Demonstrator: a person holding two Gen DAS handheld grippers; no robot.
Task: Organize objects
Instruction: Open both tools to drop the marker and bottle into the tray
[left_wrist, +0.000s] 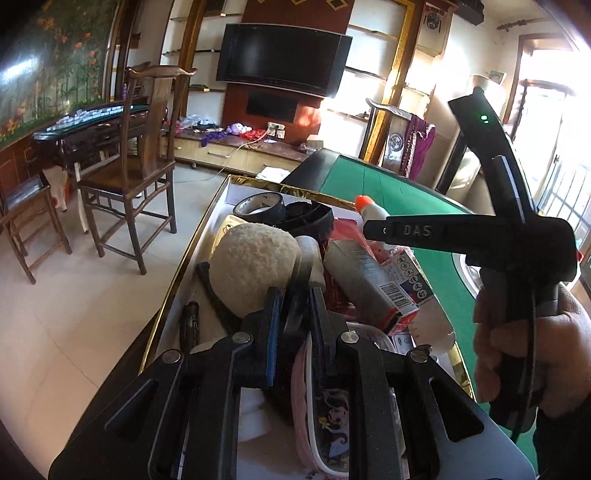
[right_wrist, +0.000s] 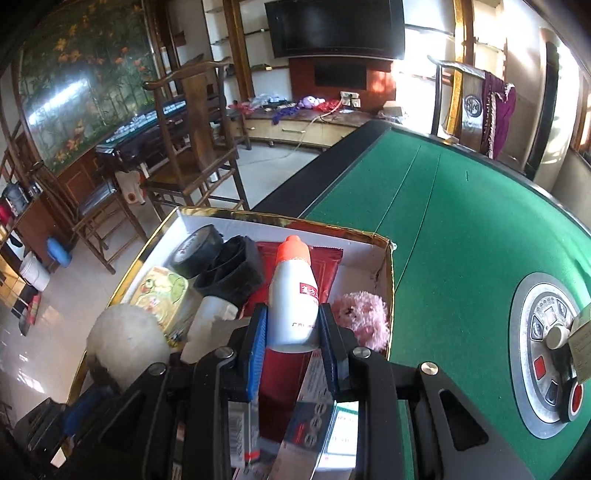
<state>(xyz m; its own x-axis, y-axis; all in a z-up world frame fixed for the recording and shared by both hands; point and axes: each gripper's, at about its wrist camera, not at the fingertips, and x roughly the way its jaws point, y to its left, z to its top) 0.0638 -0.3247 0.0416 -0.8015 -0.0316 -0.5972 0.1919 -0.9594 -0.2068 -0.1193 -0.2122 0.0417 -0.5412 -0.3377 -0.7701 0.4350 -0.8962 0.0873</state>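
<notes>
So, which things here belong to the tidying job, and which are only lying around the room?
Part of the job:
- white bottle, held in the right gripper
- dark thing in the left gripper
- box
- tape roll
- pale ball
- pink fluffy toy

Just lying about:
- television
- chair
- green table

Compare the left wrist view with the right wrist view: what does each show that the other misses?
Left wrist only: the person's hand gripping the right gripper's handle, and the left gripper shut on a dark slim object that is hard to identify.

Right wrist only: the fluffy pink plush toy and the round silver control panel.

Both: the gold-rimmed white box, black tape roll, and orange-capped white glue bottle held by the right gripper.
</notes>
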